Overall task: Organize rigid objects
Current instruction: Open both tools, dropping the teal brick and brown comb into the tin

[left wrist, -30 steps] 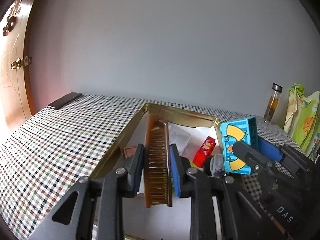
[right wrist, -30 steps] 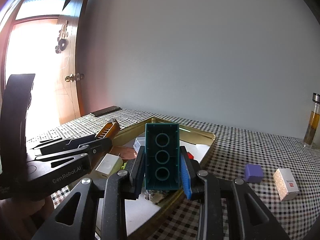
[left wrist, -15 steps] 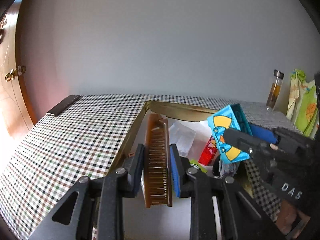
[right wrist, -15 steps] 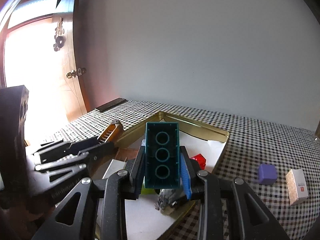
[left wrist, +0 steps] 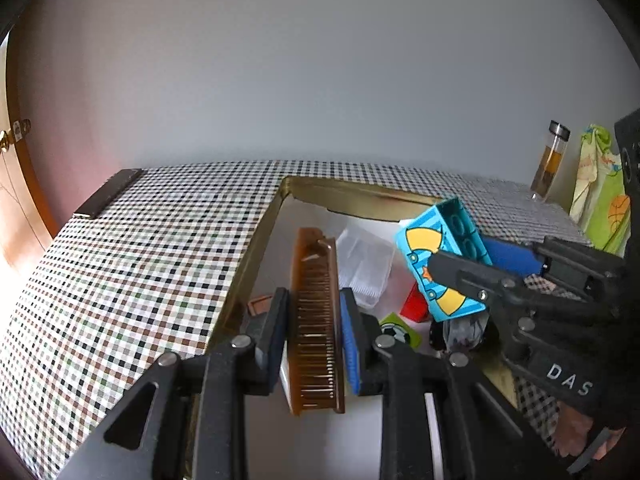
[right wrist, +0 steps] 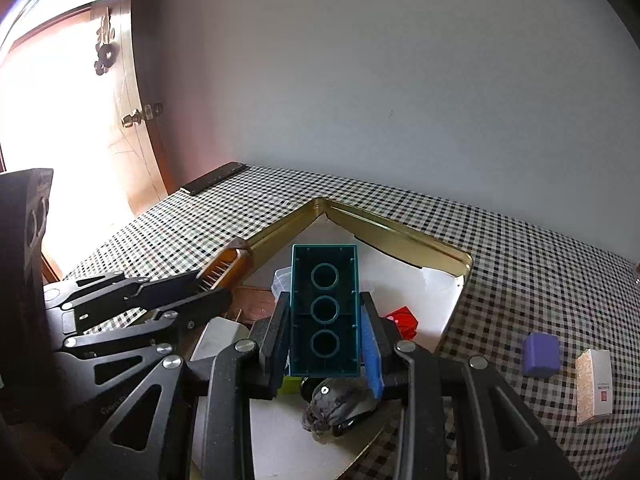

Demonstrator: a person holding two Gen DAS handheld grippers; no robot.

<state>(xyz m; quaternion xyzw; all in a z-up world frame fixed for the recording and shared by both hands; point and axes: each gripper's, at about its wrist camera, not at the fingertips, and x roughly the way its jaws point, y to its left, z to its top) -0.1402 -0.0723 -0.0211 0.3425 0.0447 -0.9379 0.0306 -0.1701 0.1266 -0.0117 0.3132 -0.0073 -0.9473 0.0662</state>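
A gold-rimmed tray [right wrist: 436,240] is seen on the checked tablecloth [left wrist: 132,264]. Inside the tray are held a clear plastic box [left wrist: 366,264], a red block [right wrist: 402,322], a green card [left wrist: 400,330], a grey lumpy object [right wrist: 332,408] and a white box [right wrist: 218,334]. A brown comb [left wrist: 316,320] is clamped by the left gripper [left wrist: 314,332] above the tray's left side. A turquoise brick [right wrist: 324,308] is clamped by the right gripper [right wrist: 324,340] above the tray's near part. A purple cube [right wrist: 540,354] and a small carton [right wrist: 594,386] are left right of the tray.
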